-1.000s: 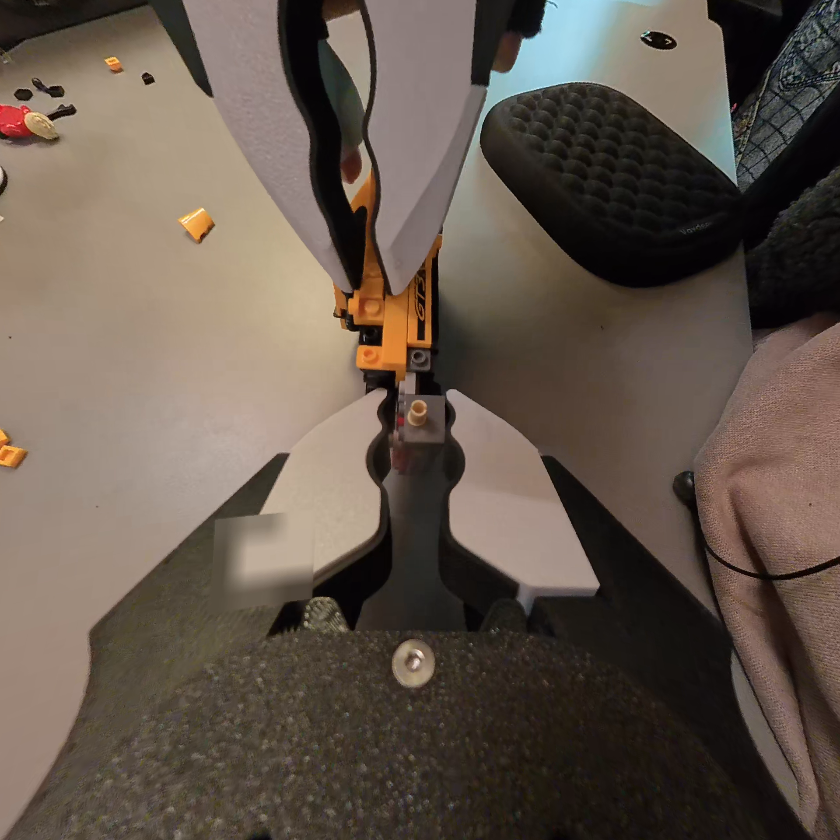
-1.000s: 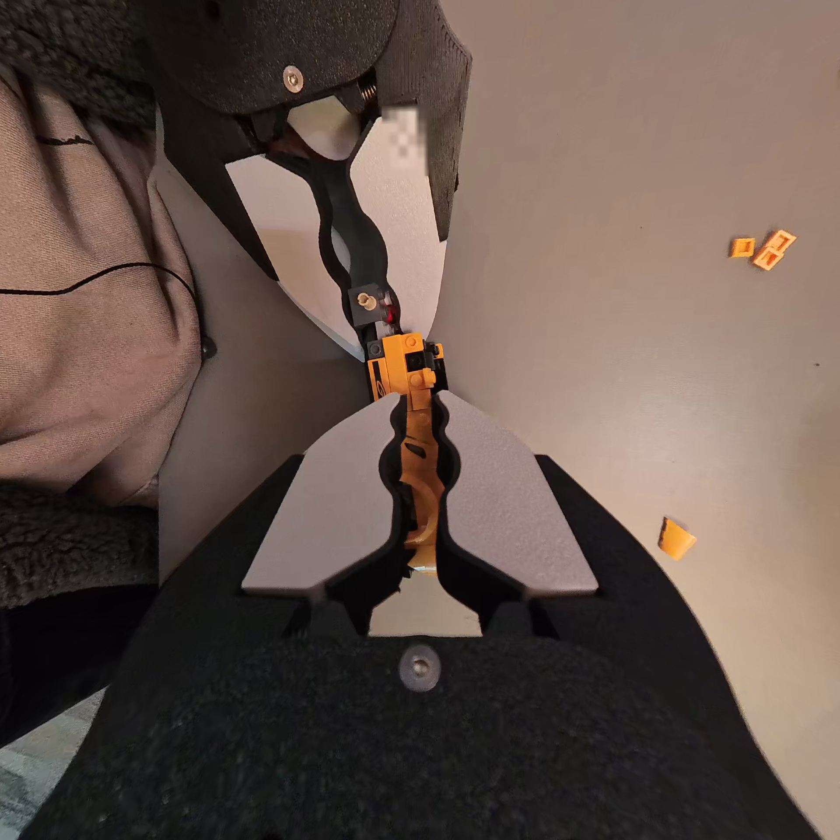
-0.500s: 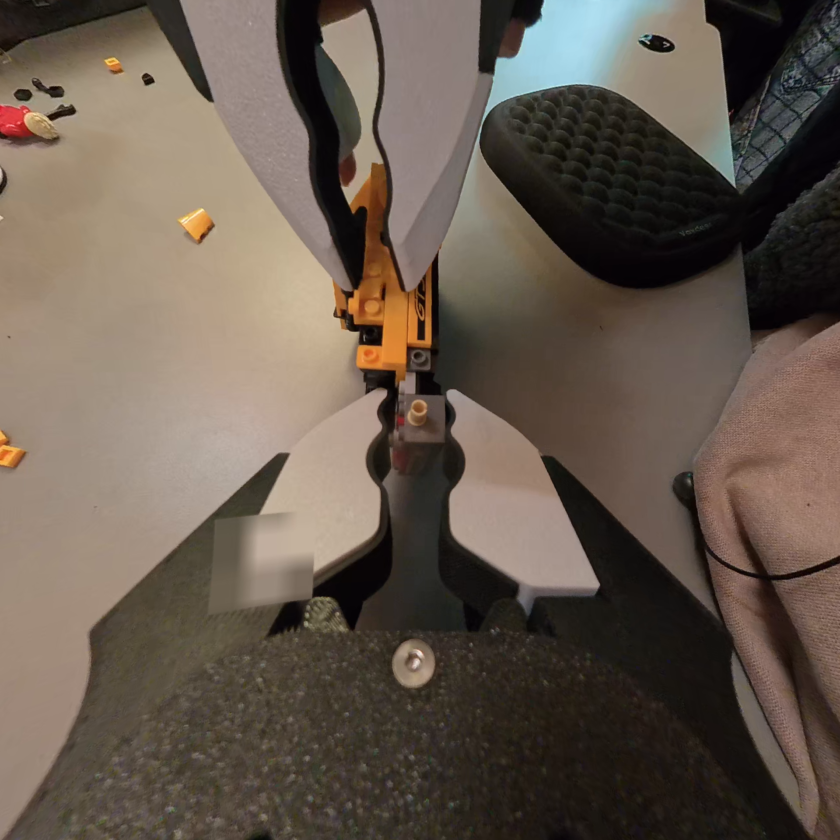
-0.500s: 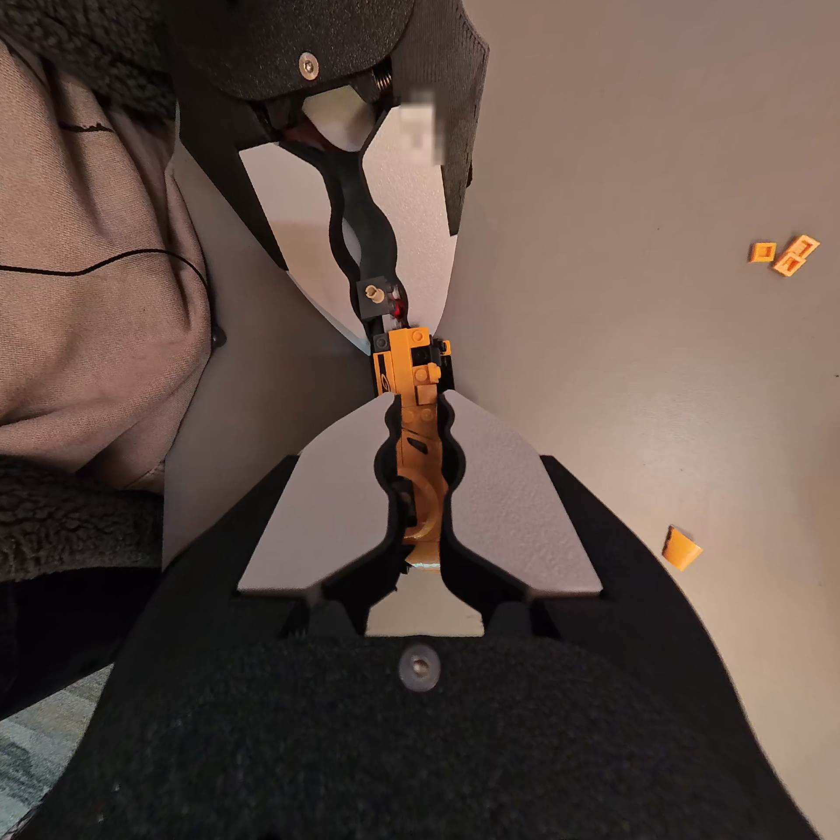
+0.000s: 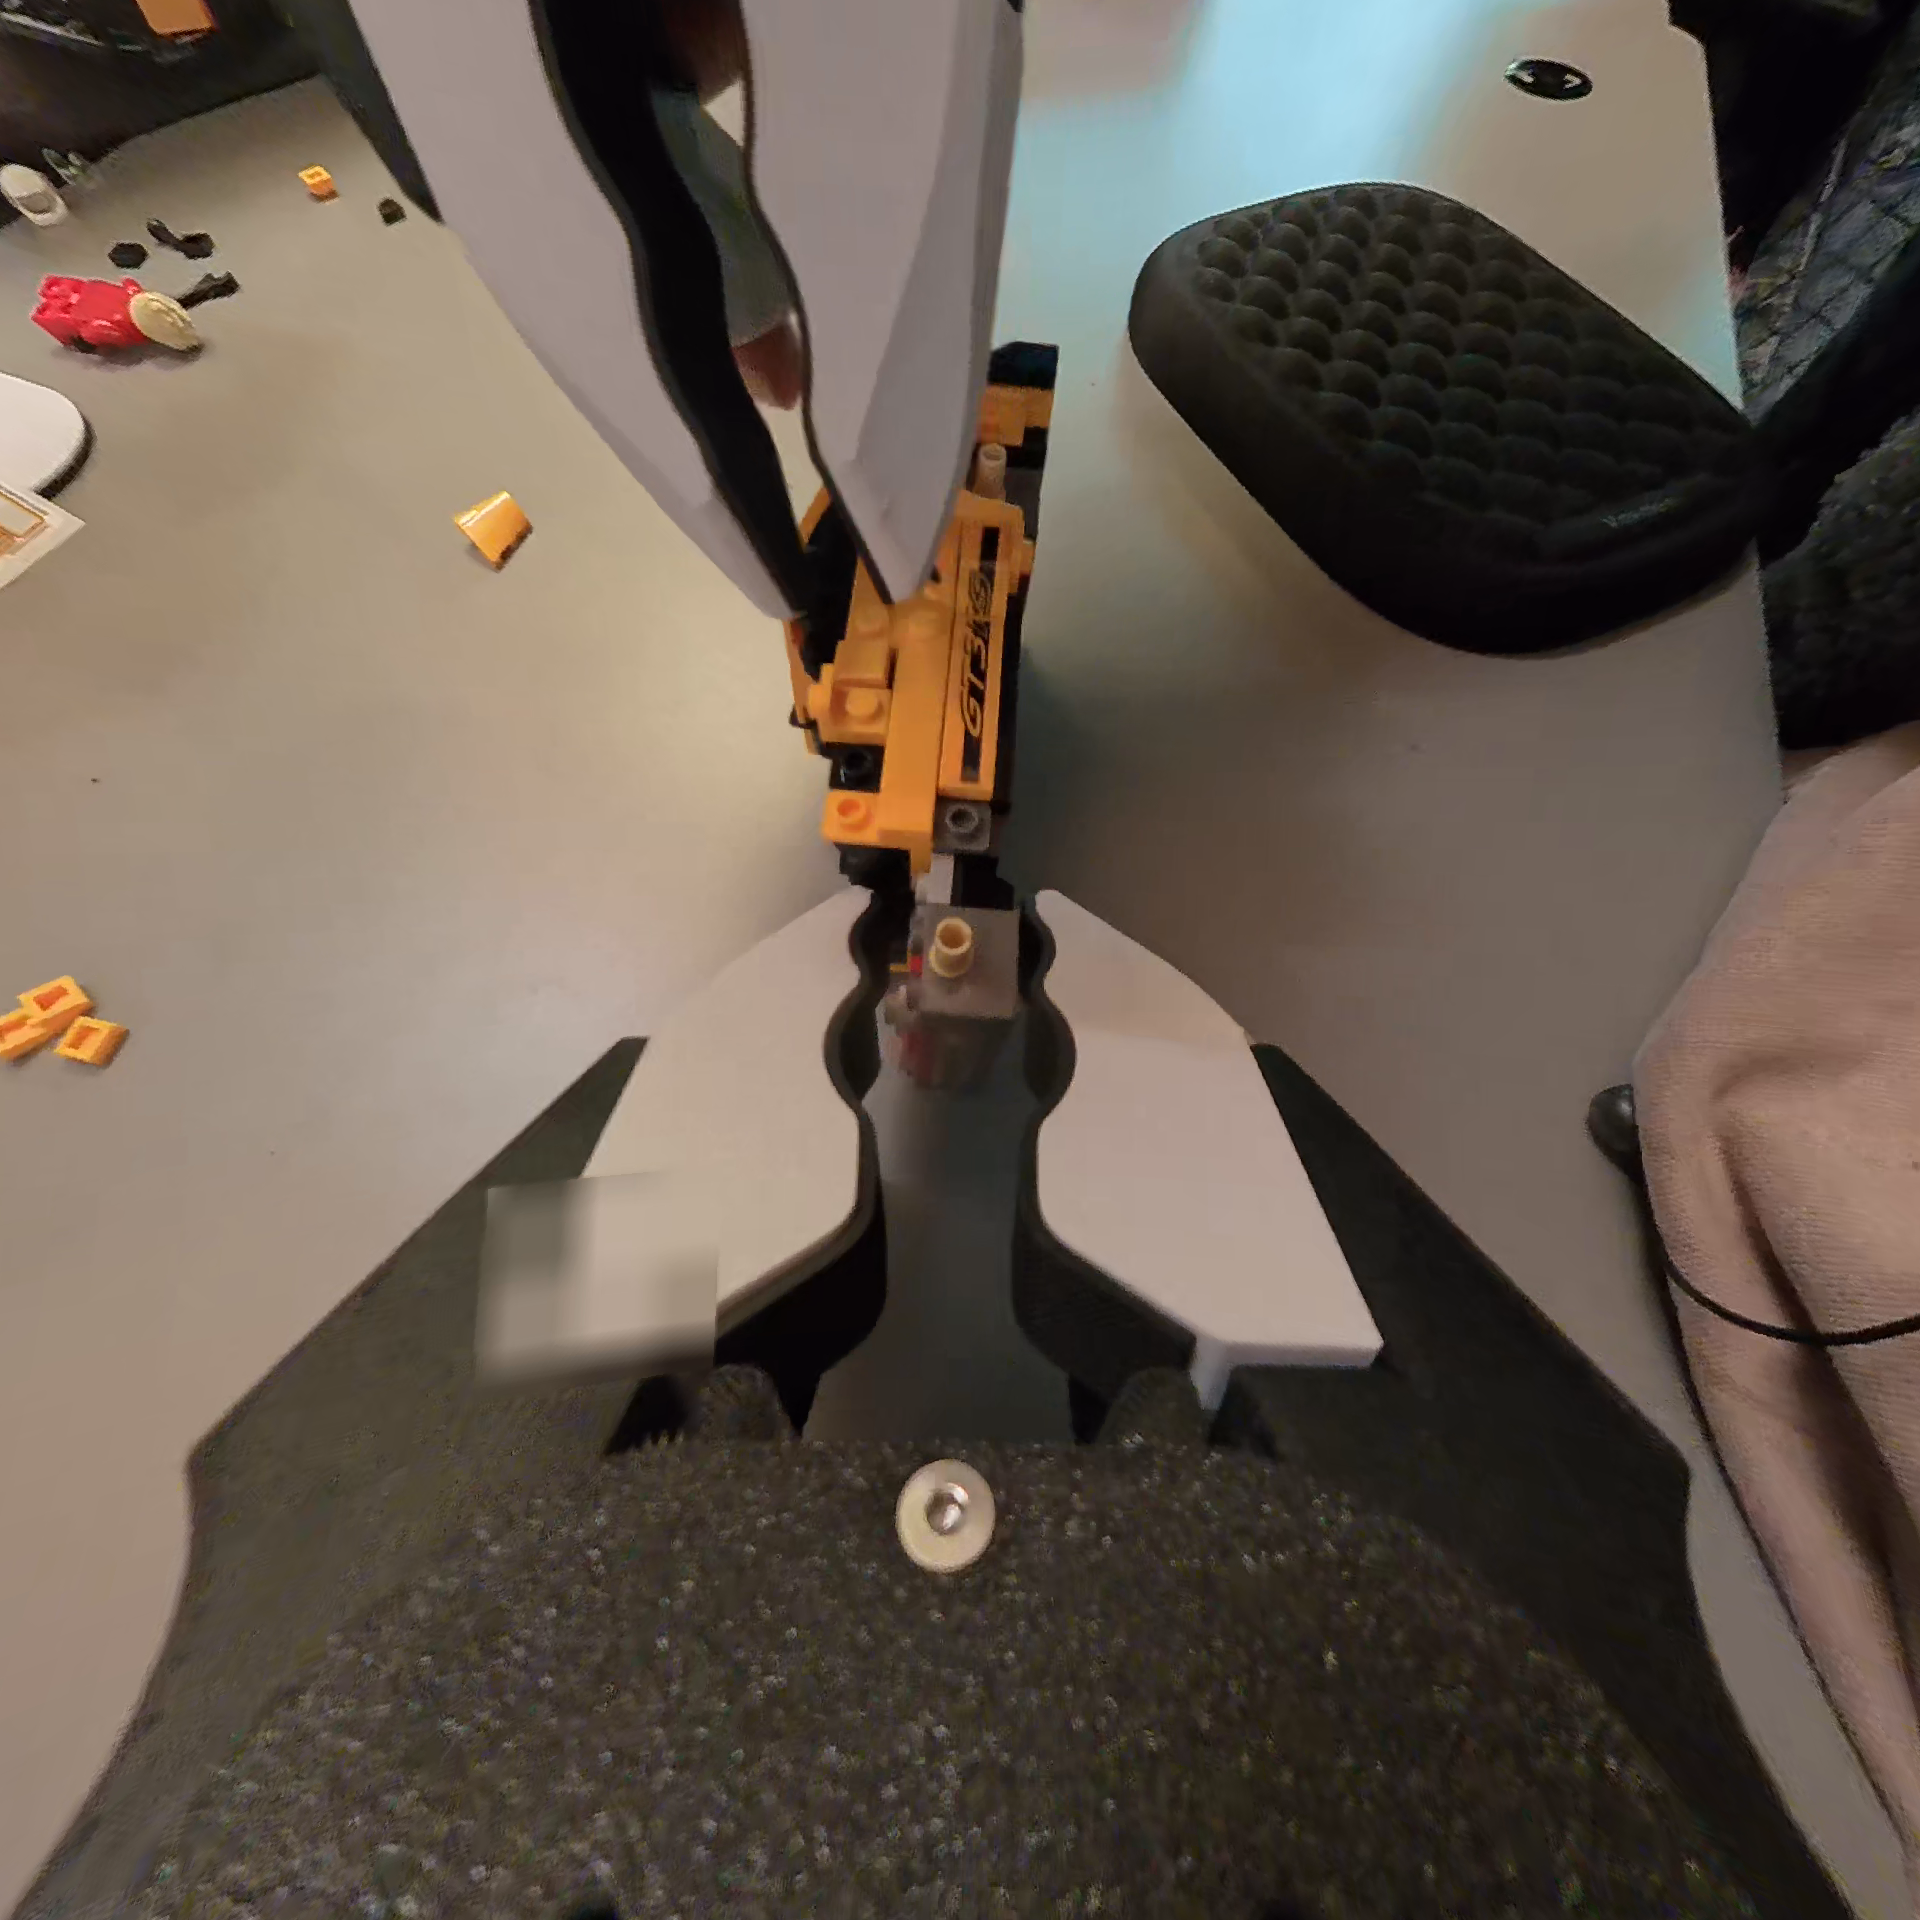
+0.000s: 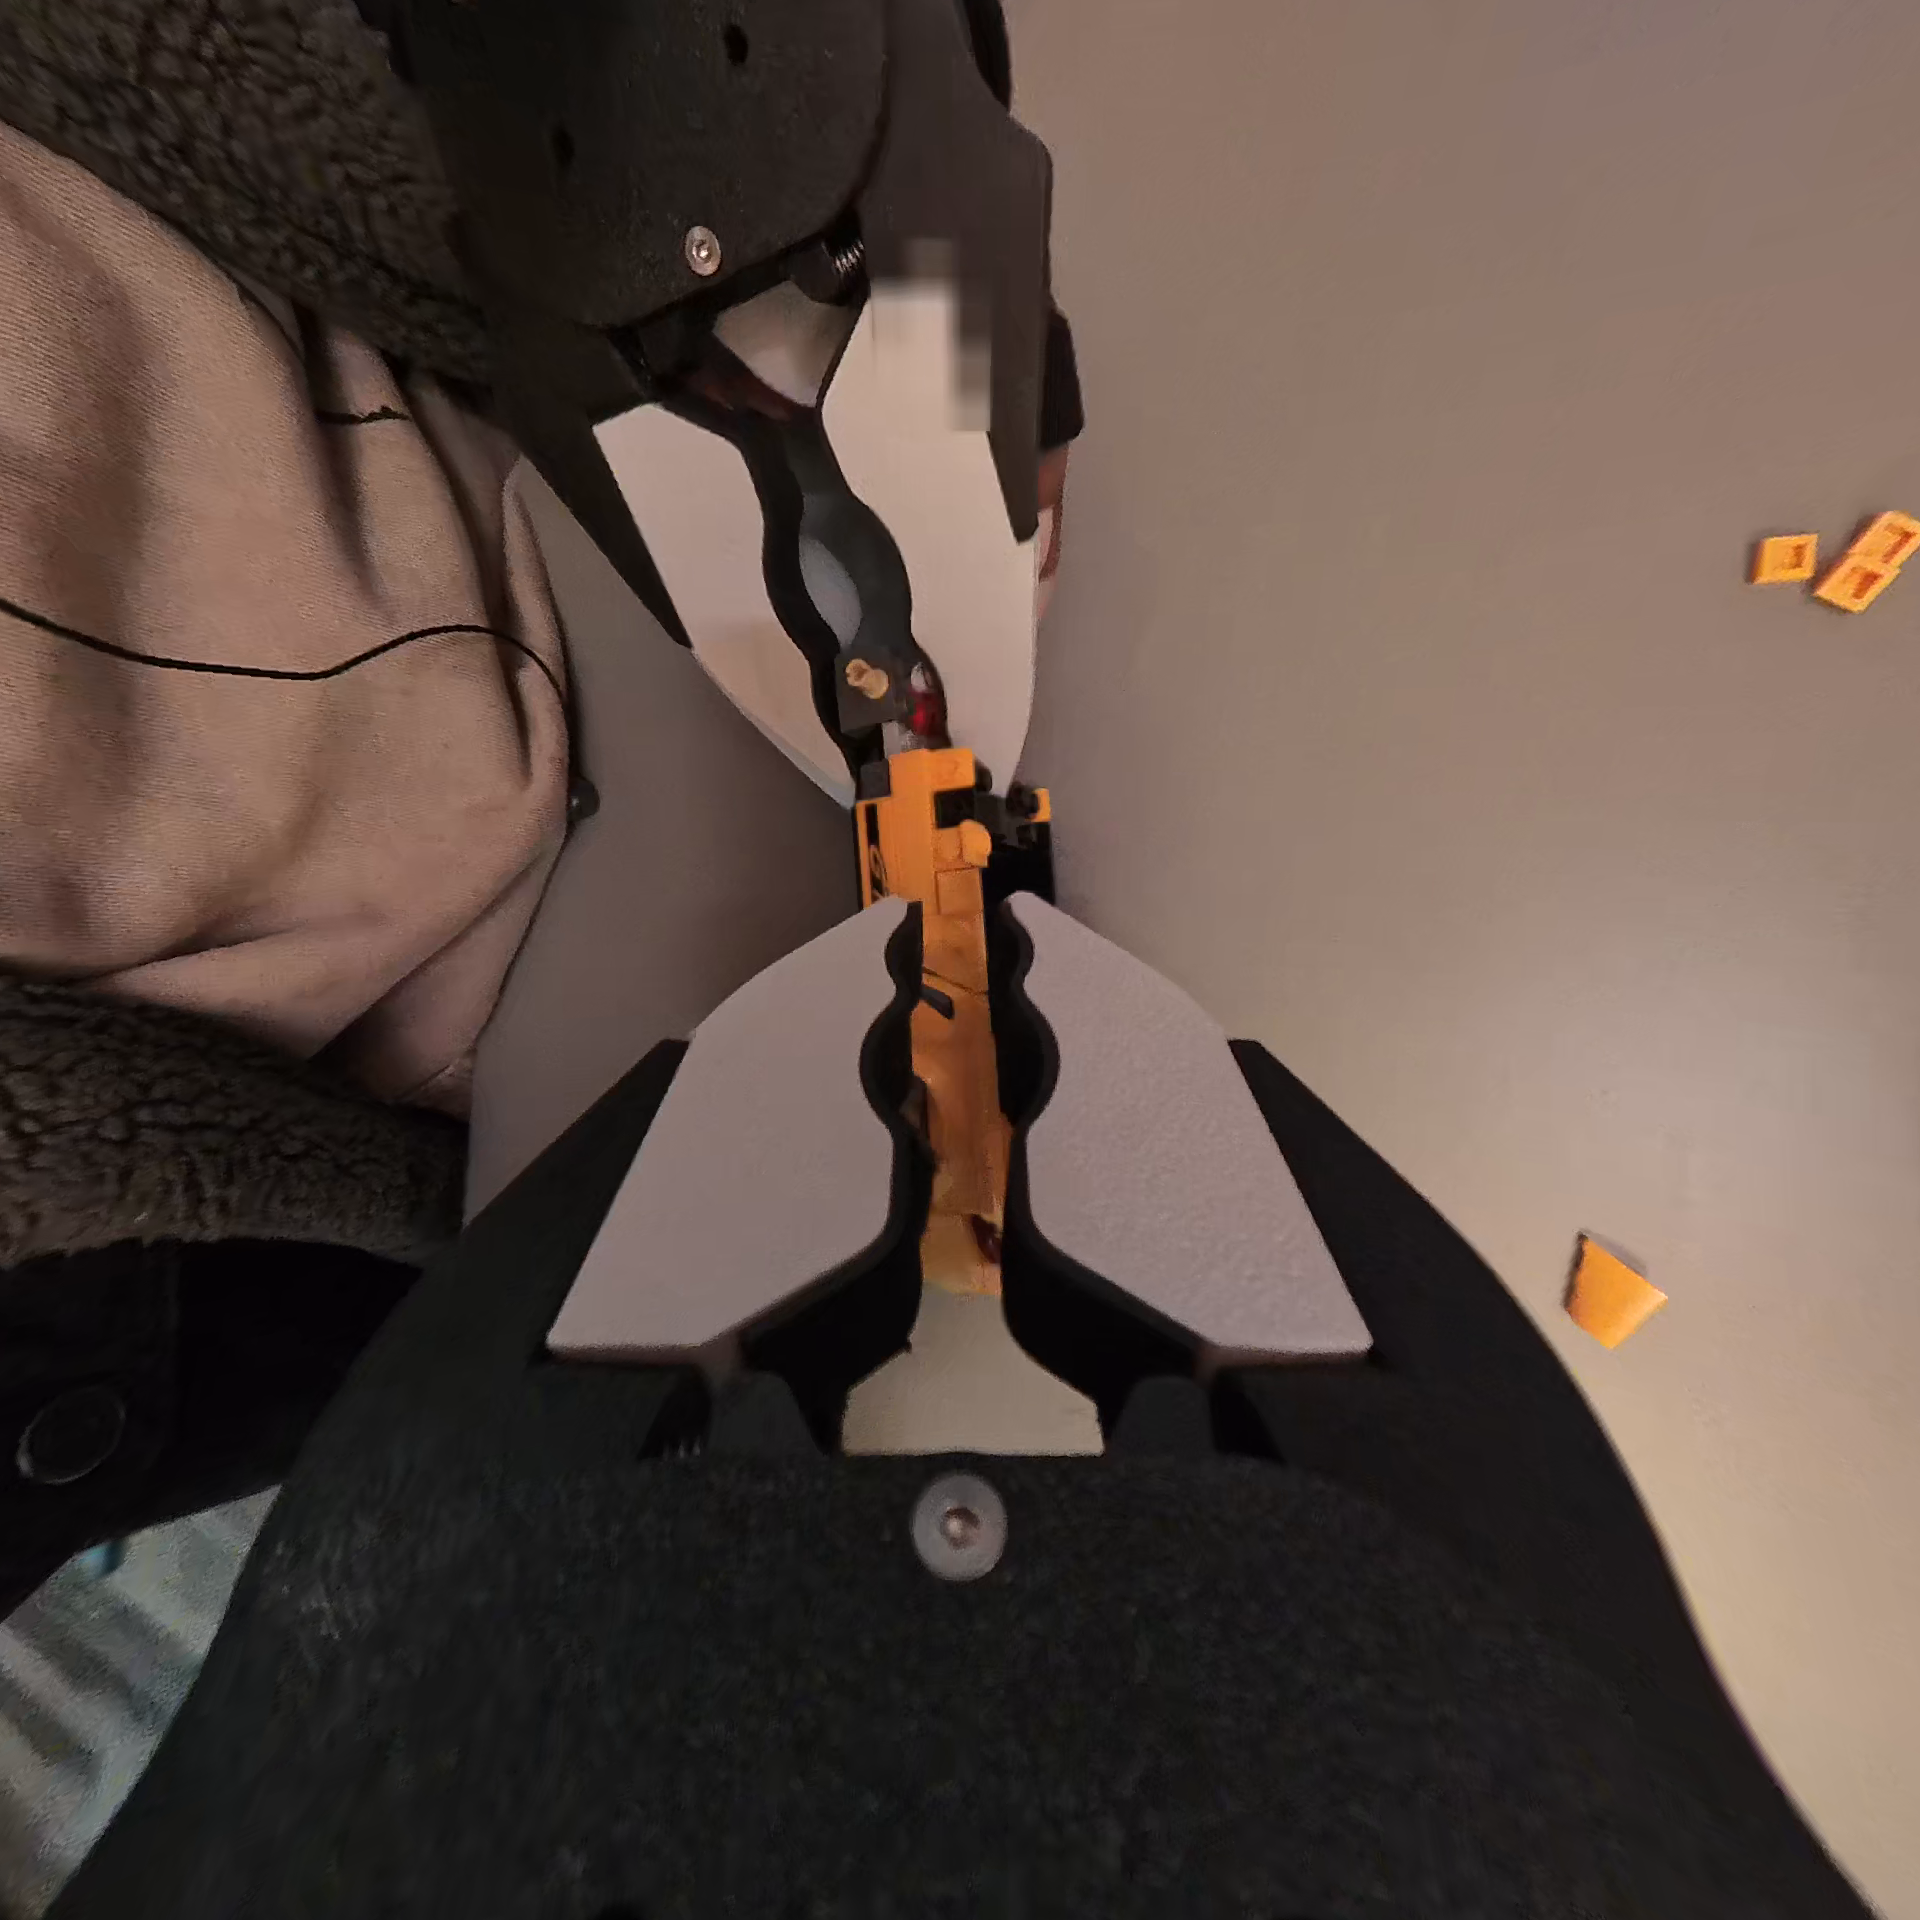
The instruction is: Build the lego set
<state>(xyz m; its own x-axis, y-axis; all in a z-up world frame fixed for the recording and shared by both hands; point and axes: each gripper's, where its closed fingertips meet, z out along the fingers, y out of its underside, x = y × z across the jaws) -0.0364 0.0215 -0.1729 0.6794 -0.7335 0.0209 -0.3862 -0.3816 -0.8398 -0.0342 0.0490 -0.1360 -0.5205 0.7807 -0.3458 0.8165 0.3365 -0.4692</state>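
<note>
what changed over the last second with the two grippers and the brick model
The right hand-held gripper has slid off-centre across the orange brick model, uncovering its far black end. Both grippers still hold the model: the left hand-held gripper at its grey end, the right on the orange body. Loose orange pieces lie unmoved.

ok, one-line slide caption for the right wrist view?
Right gripper clamps an orange-and-black brick model, left gripper at its far end.

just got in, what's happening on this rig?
A person holds two grippers that meet end to end over a grey table. The right gripper is clamped on the orange end of a toy brick car. The left gripper has the car's grey end block between its fingertips. Loose orange bricks lie around.
</note>
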